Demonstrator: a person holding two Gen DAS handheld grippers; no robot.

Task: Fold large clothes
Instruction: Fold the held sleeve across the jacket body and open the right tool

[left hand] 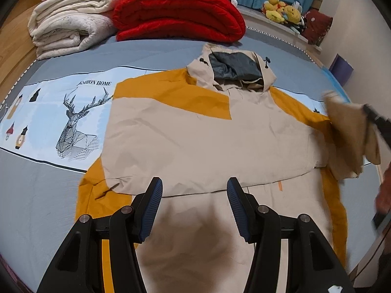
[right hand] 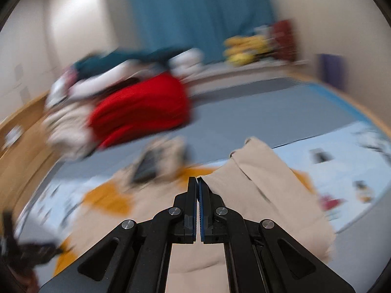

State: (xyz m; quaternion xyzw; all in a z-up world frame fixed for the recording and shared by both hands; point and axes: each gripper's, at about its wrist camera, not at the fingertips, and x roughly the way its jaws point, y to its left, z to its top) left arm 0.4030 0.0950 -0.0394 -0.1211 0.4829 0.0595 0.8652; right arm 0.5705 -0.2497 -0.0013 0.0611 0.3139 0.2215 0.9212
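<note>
On the bed (left hand: 48, 183), across the grey and light-blue deer-print cover, one hooded jacket (left hand: 207, 136), beige with mustard panels, is lying flat with its hood (left hand: 232, 69) pointing toward the stacked bedding.

Step in hand, as I judge it: the sleeve fold. The right gripper (right hand: 197, 183) is pinching the beige sleeve (right hand: 264, 183) with its jaws closed on the cloth, and is holding it lifted off the bed; the right wrist view is badly smeared. In the left wrist view that same sleeve is hanging in the air at the jacket's right edge. The other sleeve appears already laid across the body, mustard shoulder showing at the top.

The left gripper (left hand: 194, 205) is hovering over the hem end, jaws standing apart with nothing between them.

Next move, by my reckoning: the raised sleeve needs carrying inward over the chest and laying flat without dragging the body out of line; the free gripper could pin the hem.

Count: one jacket, two grippers, one red blanket (left hand: 178, 12), one cream blanket (left hand: 70, 24), a heap of yellow plush toys (left hand: 283, 8), number unclear.
</note>
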